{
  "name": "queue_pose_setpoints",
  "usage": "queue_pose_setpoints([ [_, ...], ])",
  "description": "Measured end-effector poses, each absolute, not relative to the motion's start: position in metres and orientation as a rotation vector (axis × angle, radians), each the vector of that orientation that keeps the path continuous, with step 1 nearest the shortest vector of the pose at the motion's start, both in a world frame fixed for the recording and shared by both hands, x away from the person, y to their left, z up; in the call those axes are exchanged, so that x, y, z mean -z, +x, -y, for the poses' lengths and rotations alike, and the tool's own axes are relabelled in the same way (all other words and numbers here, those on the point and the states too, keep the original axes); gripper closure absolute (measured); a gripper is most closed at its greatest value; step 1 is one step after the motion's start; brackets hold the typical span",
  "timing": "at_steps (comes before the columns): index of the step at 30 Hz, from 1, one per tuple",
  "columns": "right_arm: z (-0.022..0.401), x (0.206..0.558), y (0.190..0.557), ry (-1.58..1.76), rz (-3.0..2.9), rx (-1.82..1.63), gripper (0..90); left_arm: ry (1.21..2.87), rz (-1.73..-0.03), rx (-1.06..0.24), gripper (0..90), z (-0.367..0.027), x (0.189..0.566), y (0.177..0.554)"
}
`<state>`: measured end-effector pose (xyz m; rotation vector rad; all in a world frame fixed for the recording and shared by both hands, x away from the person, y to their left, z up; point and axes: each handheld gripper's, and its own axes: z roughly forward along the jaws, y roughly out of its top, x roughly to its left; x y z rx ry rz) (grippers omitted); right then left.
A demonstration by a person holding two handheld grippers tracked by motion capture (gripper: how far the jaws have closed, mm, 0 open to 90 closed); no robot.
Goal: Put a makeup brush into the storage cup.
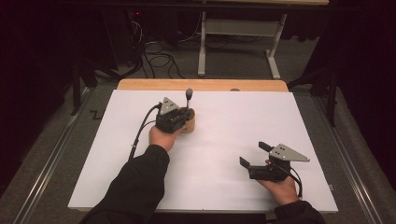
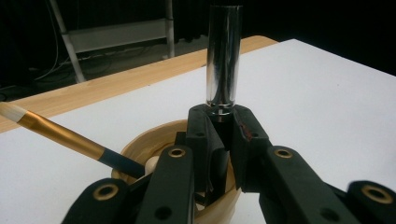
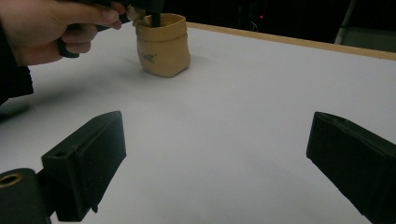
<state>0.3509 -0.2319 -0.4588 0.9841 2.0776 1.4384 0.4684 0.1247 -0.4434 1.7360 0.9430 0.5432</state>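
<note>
while left gripper (image 2: pixel 225 135) is clamped on a tube (image 2: pixel 224 56) over the pot (image 3: pixel 163 44), a tilt could tip pot w/ brush (image 2: pixel 60 135); right gripper (image 3: pixel 215 158) gapes wide, idle.

Wide bare surface (image 1: pixel 219 154) lies open right of the tan pouch (image 1: pixel 188 122). The left gripper (image 2: pixel 219 122) sits over the pouch's mouth, and a gold-handled brush (image 2: pixel 56 135) leans there too.
</note>
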Motion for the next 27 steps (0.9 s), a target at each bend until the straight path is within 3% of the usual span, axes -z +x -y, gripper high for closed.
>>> queue_pose_setpoints([
  [4, 0.232, 0.459, 0.351, 0.985, -2.078, -1.437, 5.3, 1.728, -0.931, -0.525, 77.8, -0.126, 0.443, 0.468],
  [8, 0.232, 0.459, 0.351, 0.982, -2.077, -1.437, 5.4, 1.691, -0.922, -0.540, 58.5, -0.127, 0.438, 0.467],
  [11, 0.232, 0.459, 0.351, 0.985, -2.080, -1.433, 5.5, 1.668, -0.940, -0.533, 50.2, -0.128, 0.436, 0.466],
  [27, 0.231, 0.459, 0.351, 0.983, -2.083, -1.431, 5.5, 1.672, -0.958, -0.532, 46.1, -0.131, 0.433, 0.465],
])
